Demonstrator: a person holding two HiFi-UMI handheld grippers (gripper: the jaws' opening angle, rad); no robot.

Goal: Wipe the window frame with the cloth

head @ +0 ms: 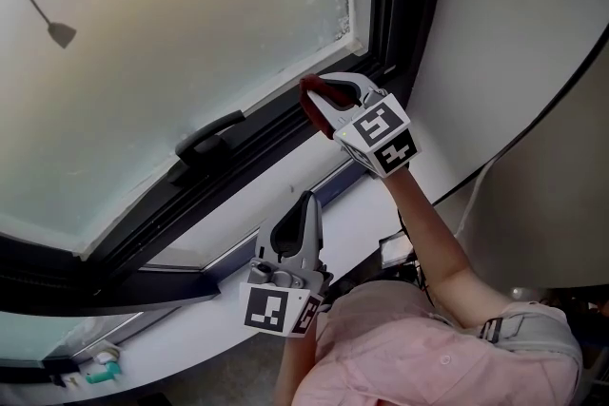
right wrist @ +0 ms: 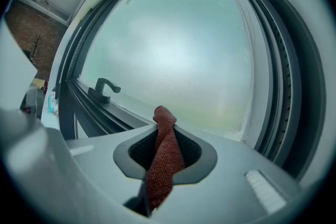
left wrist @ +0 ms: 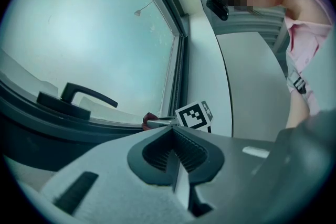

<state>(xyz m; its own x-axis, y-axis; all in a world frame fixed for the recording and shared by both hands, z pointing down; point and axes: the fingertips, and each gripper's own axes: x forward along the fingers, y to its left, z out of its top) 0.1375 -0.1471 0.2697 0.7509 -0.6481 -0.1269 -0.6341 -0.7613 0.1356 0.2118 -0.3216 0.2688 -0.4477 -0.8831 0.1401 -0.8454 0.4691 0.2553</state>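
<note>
Window handle (head: 211,140) sits at left on the dark window frame (head: 143,223). Left gripper (head: 308,201) is below the frame, over the white sill (head: 190,328), jaws pressed together with nothing between. Right gripper (head: 328,100) is further right, jaws clamped on the red cloth (head: 317,109). Cloth end is at the frame, near the pane's lower right corner.

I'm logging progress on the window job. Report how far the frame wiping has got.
Done: the cloth is picked up and clamped in the right gripper. In hand: it is held at the lower right corner of the frame; contact can't be confirmed. Left: no wiped stretch shows, so the run past the handle seems yet to do. The left gripper is shut and empty.
</note>
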